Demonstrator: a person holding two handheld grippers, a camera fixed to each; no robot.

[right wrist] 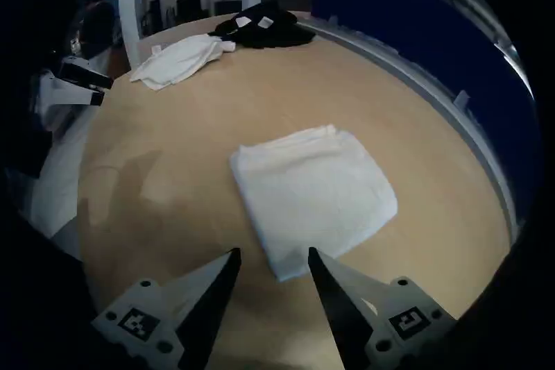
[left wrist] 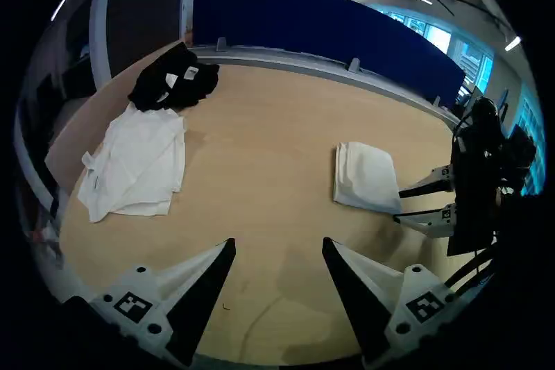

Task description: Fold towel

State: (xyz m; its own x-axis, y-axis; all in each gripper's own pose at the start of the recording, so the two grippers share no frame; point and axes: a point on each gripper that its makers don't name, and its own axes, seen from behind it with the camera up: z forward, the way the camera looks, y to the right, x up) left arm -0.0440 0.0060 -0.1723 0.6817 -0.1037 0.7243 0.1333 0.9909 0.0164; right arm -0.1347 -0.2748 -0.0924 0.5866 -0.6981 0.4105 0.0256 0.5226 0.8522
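Observation:
A white towel [right wrist: 312, 193] lies folded into a flat rectangle on the light wooden table [right wrist: 173, 162]. My right gripper [right wrist: 274, 250] stands open at the towel's near corner, which lies between its spread fingers. In the left gripper view the same towel [left wrist: 364, 177] rests at the right, with the right gripper [left wrist: 398, 205] open at its edge. My left gripper [left wrist: 277, 241] is open over bare table, well away from the towel, with nothing between its fingers. It also appears at the left edge of the right gripper view [right wrist: 104, 91].
A loose pile of white cloth [left wrist: 135, 162] and a heap of black clothes [left wrist: 173, 82] lie at the table's far left end. A blue partition [left wrist: 326, 30] runs along the table's back edge. The table's curved front edge is close below my grippers.

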